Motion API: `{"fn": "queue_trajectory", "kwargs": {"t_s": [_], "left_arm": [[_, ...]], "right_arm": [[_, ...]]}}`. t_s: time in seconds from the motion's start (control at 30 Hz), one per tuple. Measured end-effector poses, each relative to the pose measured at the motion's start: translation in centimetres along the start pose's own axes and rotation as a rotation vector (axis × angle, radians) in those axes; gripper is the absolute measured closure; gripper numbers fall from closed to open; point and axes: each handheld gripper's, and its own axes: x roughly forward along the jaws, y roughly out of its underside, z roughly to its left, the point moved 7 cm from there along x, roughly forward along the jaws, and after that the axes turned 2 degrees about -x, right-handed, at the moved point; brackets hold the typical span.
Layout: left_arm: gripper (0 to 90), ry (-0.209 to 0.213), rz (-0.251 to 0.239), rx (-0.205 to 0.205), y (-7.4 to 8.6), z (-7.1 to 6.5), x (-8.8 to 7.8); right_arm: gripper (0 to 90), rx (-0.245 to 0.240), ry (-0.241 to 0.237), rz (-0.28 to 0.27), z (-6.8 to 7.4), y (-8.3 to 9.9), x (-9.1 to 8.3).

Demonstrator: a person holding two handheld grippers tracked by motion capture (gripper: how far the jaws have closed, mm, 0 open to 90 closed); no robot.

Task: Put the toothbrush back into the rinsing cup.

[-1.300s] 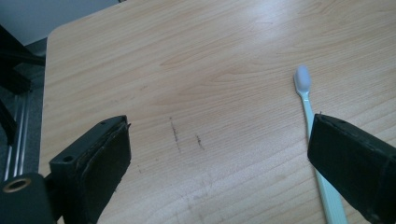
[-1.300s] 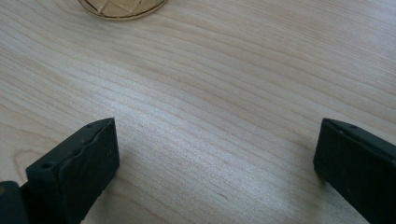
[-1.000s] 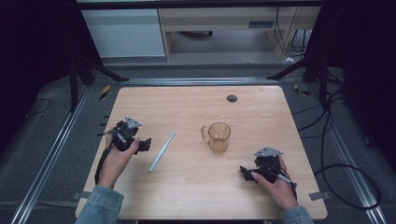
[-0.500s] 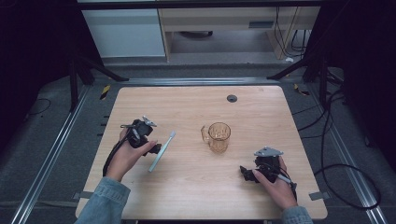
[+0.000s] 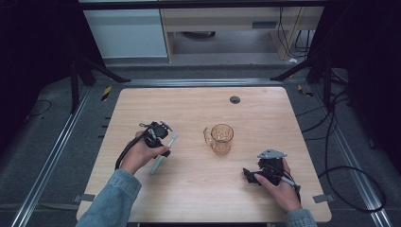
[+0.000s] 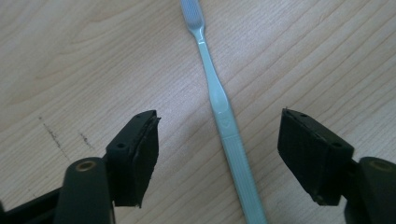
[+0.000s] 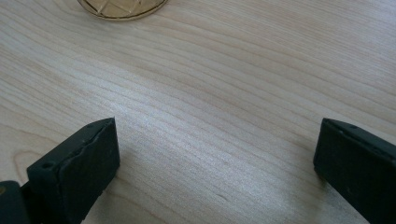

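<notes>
Left gripper moved rightward from the table's left side to straddle the toothbrush; jaws just been closing, half-narrowed, handle lying between them untouched, flat on the wood. Right gripper unmoved, wide and empty, near the amber cup.

Your tabletop reads as light wood with fine parallel grain, matt with a soft sheen, and a few dark scuffs near your left claw. The toothbrush is pale blue-green plastic, smooth and slightly glossy, ribbed along the lower handle. Your claw pads look like matt black rubber, rough at the edges. The cup is amber, see-through, glossy, with a cut pattern; glass or plastic, you cannot tell. Your sleeve is blue denim cloth.
</notes>
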Motion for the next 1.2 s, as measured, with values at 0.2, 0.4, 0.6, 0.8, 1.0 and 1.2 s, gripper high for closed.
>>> {"fn": "queue_trajectory", "kwargs": {"t_s": [0.2, 0.4, 0.6, 0.8, 1.0, 1.2], "left_arm": [[40.7, 0.026, 0.06, -0.011, -1.3, 0.5, 0.4], [49.6, 0.067, 0.113, -0.018, -1.6, 0.3, 1.6], [59.7, 0.091, 0.125, -0.038, -1.9, 0.4, 2.1], [65.4, 0.097, 0.144, -0.045, -2.1, 0.4, 2.4], [69.8, 0.087, 0.147, -0.076, -2.4, 0.6, 2.5], [72.0, 0.065, 0.161, -0.093, -2.5, 0.7, 3.0]], "right_arm": [[0.7, -0.004, 0.0, -0.001, 0.0, 0.0, 0.0], [0.7, -0.004, 0.0, 0.0, 0.0, 0.0, 0.0], [0.7, -0.004, 0.0, -0.001, 0.0, 0.0, 0.0], [0.7, -0.003, 0.0, -0.001, 0.0, 0.0, 0.0], [0.7, -0.004, 0.001, -0.001, -0.1, 0.0, 0.0], [0.7, -0.002, 0.0, -0.001, -0.1, 0.0, 0.0]]}}
